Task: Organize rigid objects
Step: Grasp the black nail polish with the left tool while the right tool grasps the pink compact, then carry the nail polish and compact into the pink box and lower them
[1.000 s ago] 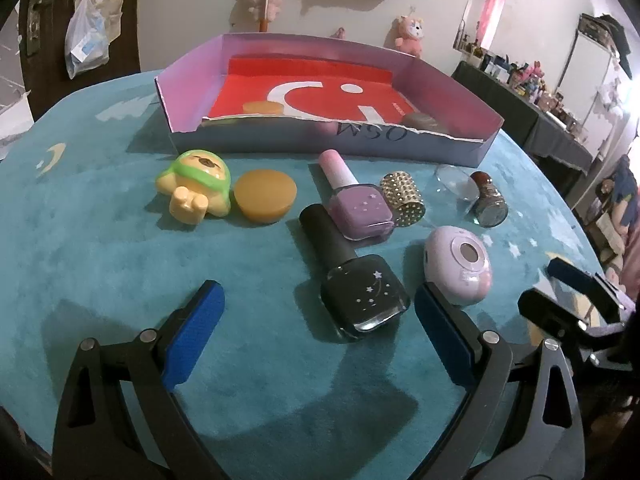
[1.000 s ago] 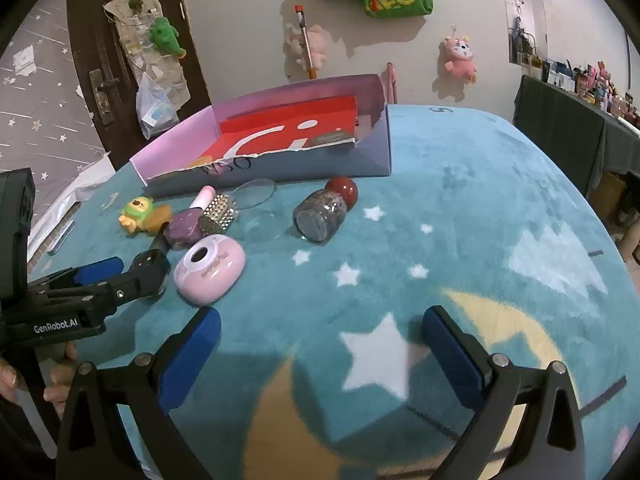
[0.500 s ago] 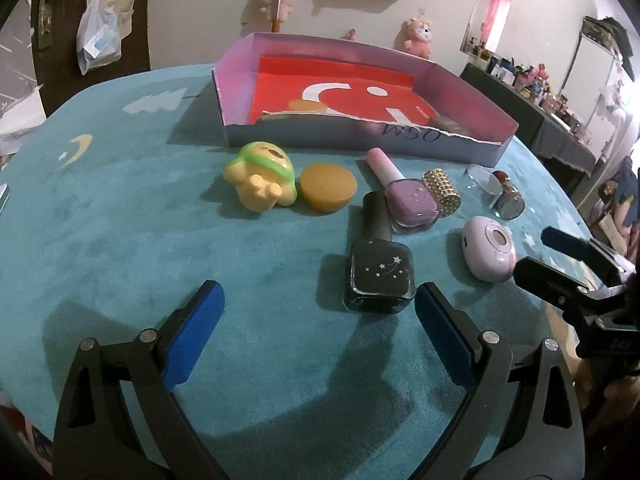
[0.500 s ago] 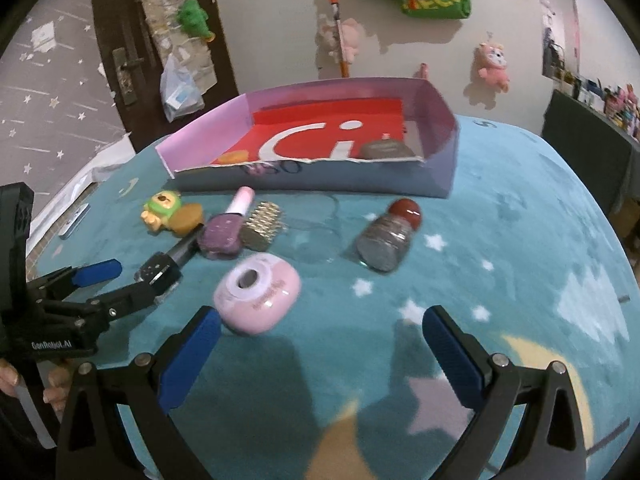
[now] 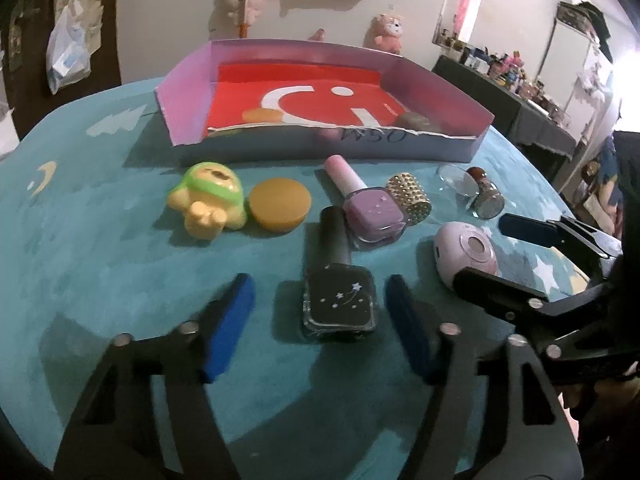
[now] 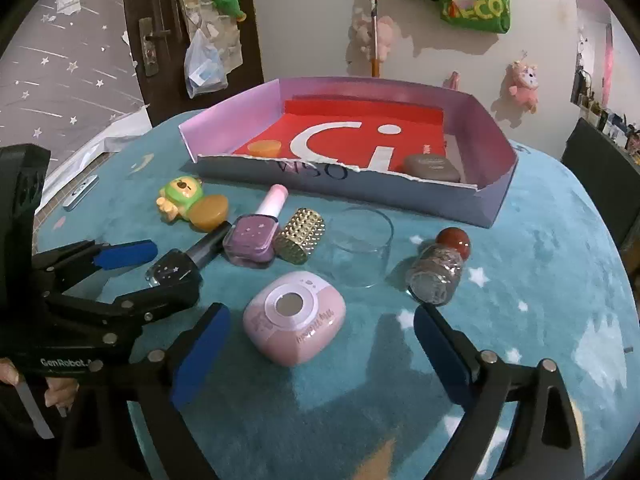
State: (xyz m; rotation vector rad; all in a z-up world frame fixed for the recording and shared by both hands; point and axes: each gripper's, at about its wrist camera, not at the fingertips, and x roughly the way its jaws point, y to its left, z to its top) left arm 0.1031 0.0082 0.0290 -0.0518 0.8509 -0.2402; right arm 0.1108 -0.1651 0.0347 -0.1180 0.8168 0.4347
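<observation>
A black nail polish bottle [image 5: 340,304] lies on the teal star rug. It sits between the pads of my left gripper [image 5: 320,320], whose jaws are closing, with a gap still showing on each side. A pink rounded case [image 6: 294,316] lies between the fingers of my right gripper [image 6: 320,344]. Those jaws are closing too and stand clear of the case. The right wrist view shows the left gripper [image 6: 174,270] astride the black bottle [image 6: 172,270]. The left wrist view shows the right gripper [image 5: 482,252] around the pink case [image 5: 466,256].
A shallow lilac box [image 5: 192,120] with a red lining holds an orange disc and a grey-brown case [image 6: 430,166]. In front of it lie a yellow-green toy [image 5: 208,204], an orange cap [image 5: 280,208], a purple polish bottle [image 5: 372,212], a gold studded cylinder [image 5: 412,200], a glass cup [image 6: 360,252] and a glitter bottle [image 6: 438,272].
The left gripper's jaws have narrowed around the black bottle. The right gripper has slid left over the rug until the pink case lies between its fingers, which have narrowed slightly.
</observation>
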